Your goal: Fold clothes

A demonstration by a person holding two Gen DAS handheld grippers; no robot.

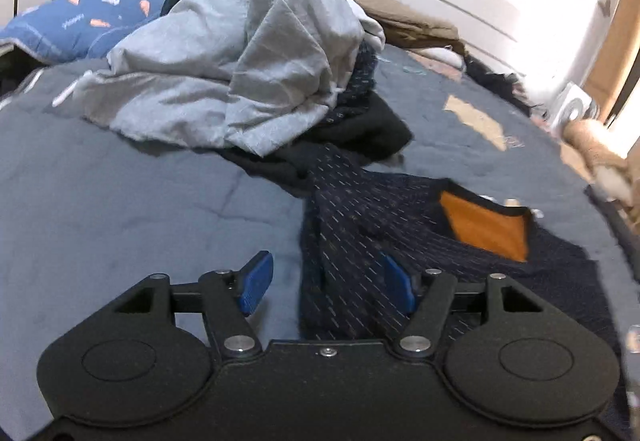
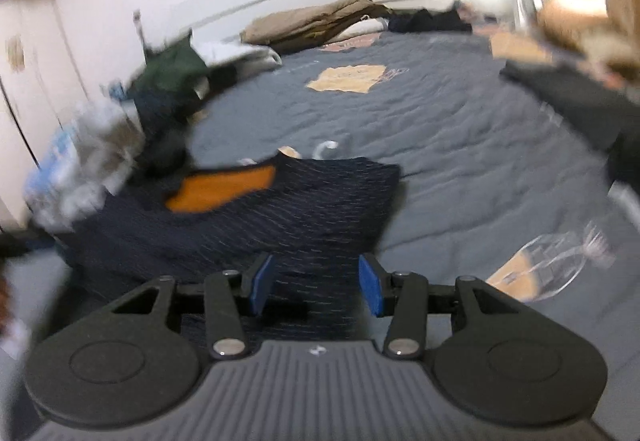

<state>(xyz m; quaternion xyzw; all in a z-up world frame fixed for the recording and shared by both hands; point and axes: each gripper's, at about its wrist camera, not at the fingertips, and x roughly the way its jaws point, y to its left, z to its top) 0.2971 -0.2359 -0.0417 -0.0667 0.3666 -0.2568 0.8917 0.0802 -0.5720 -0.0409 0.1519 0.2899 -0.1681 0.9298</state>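
Note:
A dark navy patterned garment [image 1: 368, 225] with an orange inner lining [image 1: 488, 229] lies spread on the grey-blue bedcover [image 1: 140, 209]. My left gripper [image 1: 326, 283] is open low over its left edge, and a fold of the fabric runs between the blue pads [image 1: 256, 281]. The right wrist view is blurred. There the same garment [image 2: 280, 209] and its orange lining [image 2: 224, 189] lie just ahead of my right gripper [image 2: 316, 285], which is open over the near hem with nothing clamped.
A heap of clothes topped by a light grey garment [image 1: 240, 61] sits behind the navy one. A blue printed pillow [image 1: 80, 21] lies far left, a brown garment [image 2: 320, 21] by the headboard, and a clear plastic hanger [image 2: 560, 257] at right on the bedcover [image 2: 460, 129].

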